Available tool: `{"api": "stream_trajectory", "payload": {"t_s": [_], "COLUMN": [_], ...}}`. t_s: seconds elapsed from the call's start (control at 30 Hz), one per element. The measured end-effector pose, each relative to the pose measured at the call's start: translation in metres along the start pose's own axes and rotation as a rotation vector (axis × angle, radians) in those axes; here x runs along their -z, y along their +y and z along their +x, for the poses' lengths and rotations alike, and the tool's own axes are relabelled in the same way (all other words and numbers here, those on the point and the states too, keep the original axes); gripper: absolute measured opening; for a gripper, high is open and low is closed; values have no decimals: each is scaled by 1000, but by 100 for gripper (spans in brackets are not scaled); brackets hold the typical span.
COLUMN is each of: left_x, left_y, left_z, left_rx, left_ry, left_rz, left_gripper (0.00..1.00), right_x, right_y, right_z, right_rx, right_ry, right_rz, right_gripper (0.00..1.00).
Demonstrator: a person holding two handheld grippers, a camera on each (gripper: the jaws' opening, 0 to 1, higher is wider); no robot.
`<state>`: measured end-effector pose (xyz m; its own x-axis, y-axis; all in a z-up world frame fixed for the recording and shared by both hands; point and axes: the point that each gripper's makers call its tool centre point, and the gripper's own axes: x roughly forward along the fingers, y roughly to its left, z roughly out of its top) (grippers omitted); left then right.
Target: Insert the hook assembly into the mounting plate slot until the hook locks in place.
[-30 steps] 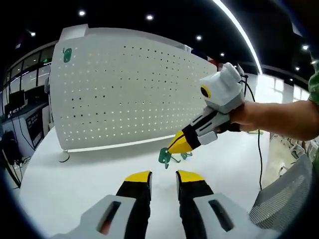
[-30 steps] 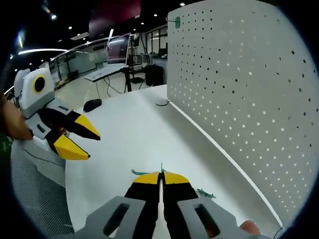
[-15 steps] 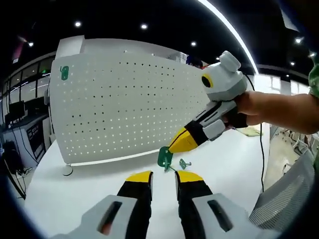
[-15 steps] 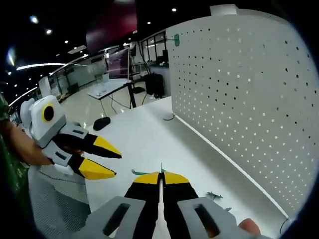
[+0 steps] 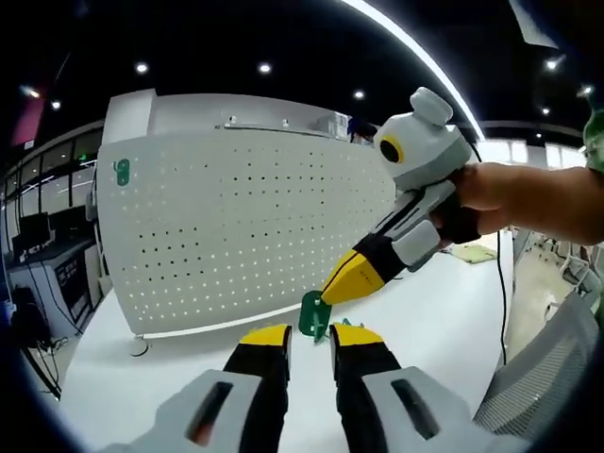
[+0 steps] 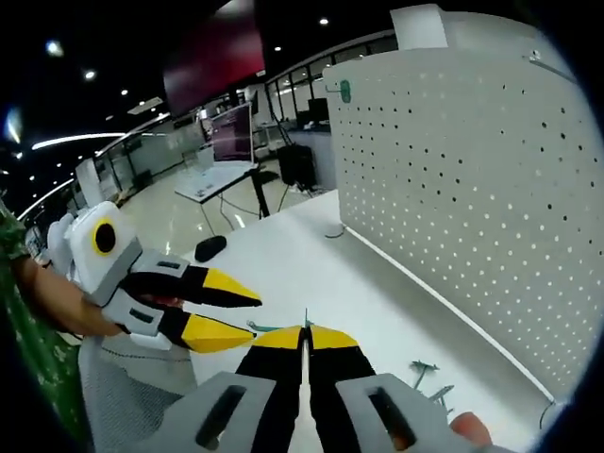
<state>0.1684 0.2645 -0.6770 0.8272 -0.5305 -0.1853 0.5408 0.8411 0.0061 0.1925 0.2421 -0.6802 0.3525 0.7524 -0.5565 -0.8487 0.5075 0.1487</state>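
Left gripper view: right claw (image 5: pixel 326 297) pinches the green hook (image 5: pixel 311 313) above the surface (image 5: pixel 142 387); left claw (image 5: pixel 309 335) narrowly parted, just below.

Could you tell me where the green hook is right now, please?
In the left gripper view, the green hook sits at lower centre, pinched at the tip of the right claw, in front of the white pegboard.

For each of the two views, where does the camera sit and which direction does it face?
Left gripper view: rides on the left gripper, facing the pegboard; the right gripper holds a green hook, with the person's hand behind it.
Right gripper view: rides on the right gripper, looking along the pegboard; the left gripper enters from the left.
Shared: pegboard, white table, both grippers.
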Motion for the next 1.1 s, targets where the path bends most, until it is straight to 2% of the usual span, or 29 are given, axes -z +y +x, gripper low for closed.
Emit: {"api": "stream_trajectory", "payload": {"t_s": [0.63, 1.1], "left_x": [-16, -18], "left_y": [-1, 0], "left_z": [-5, -7], "left_rx": [-19, -25], "left_ry": [-67, -77], "left_rz": [64, 78], "left_gripper": [9, 5], "right_x": [-18, -22], "right_y": [26, 36], "right_z": [-8, -9], "right_rx": [-45, -55], "right_ry": [-21, -19], "right_rz": [23, 11], "right_gripper": [0, 0]}}
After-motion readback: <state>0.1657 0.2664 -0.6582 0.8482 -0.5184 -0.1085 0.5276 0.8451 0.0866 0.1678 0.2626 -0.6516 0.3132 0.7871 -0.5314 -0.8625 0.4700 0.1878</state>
